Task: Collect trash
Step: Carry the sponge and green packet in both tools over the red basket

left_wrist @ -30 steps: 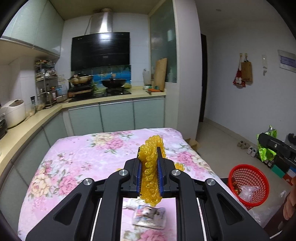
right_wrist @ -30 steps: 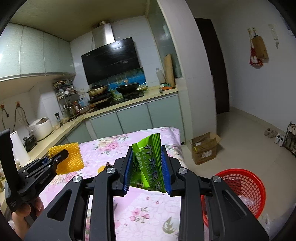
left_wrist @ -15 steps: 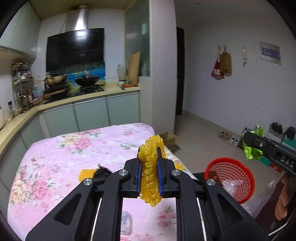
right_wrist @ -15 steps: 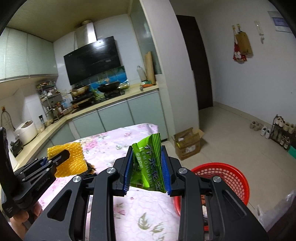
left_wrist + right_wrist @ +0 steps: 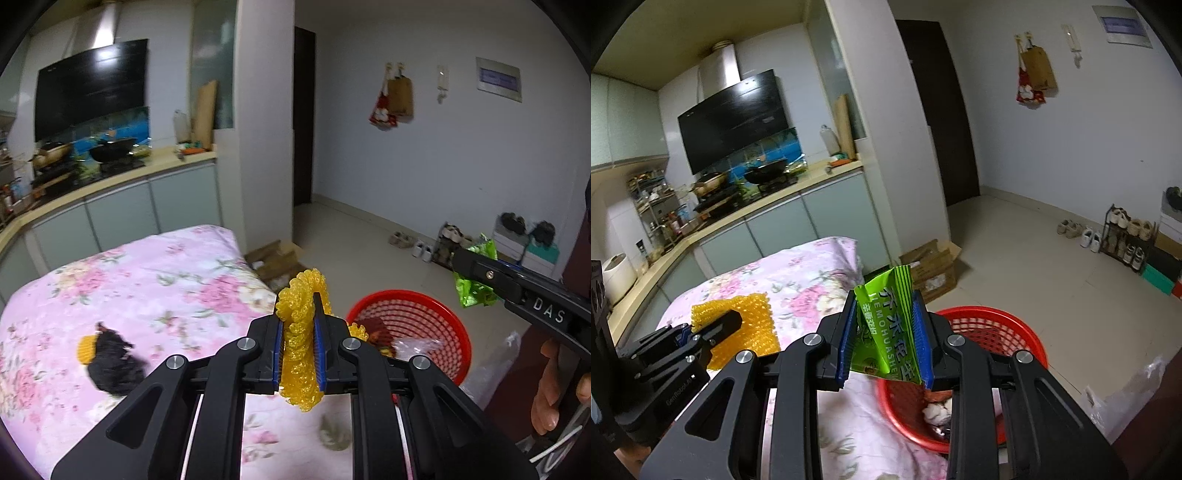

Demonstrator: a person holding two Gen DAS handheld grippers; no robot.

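Both grippers swung basketward | left gripper (image 5: 300, 334) clamps yellow wrap (image 5: 301, 354) beside red basket (image 5: 436, 314)

Colours I see, both wrist views

Yellow bubble wrap (image 5: 301, 339) in my black, blue-padded left gripper (image 5: 300, 345); green packet (image 5: 888, 332) with white lettering in my matching right gripper (image 5: 886, 341); red mesh basket (image 5: 1015, 328); pink floral tablecloth (image 5: 147, 288); a black-and-yellow scrap (image 5: 110, 358) on it; pale green cabinets (image 5: 798, 221); brown box (image 5: 931, 266).
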